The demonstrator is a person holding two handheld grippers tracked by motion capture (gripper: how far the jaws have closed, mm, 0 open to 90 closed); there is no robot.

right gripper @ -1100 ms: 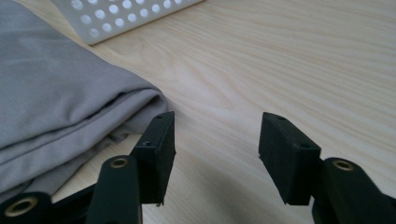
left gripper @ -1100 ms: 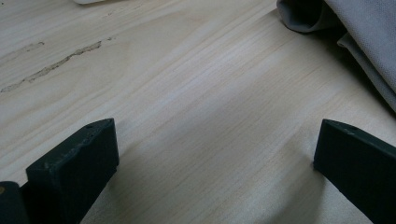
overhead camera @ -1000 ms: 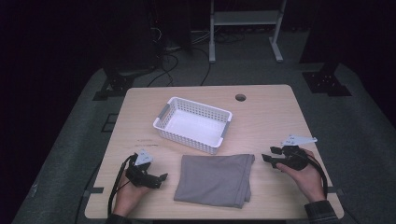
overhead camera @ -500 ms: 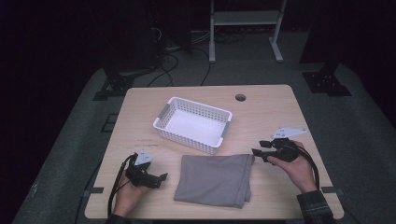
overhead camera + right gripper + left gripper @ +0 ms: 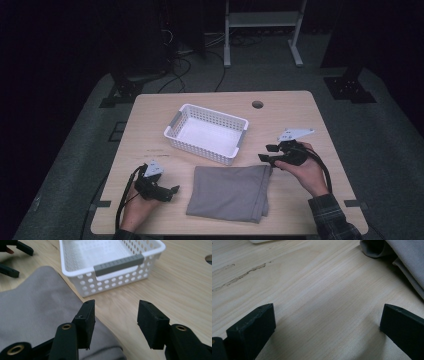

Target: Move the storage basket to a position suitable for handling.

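A folded grey cloth lies flat near the table's front edge, seen also as grey cloth and a cloth corner. Behind it stands an empty white perforated basket with grey handles. My right gripper hovers at the cloth's far right corner, and in its own view this right gripper stands open, nothing between the jaws. My left gripper rests on the table left of the cloth; this left gripper stands wide open over bare wood.
The light wooden table has a round cable hole at the back right. Scuff marks streak the wood near my left gripper. Dark floor, cables and a white stand lie beyond the table.
My right gripper has moved left and a little up, from the table's right side to the cloth's far right corner. The left gripper has stayed put.
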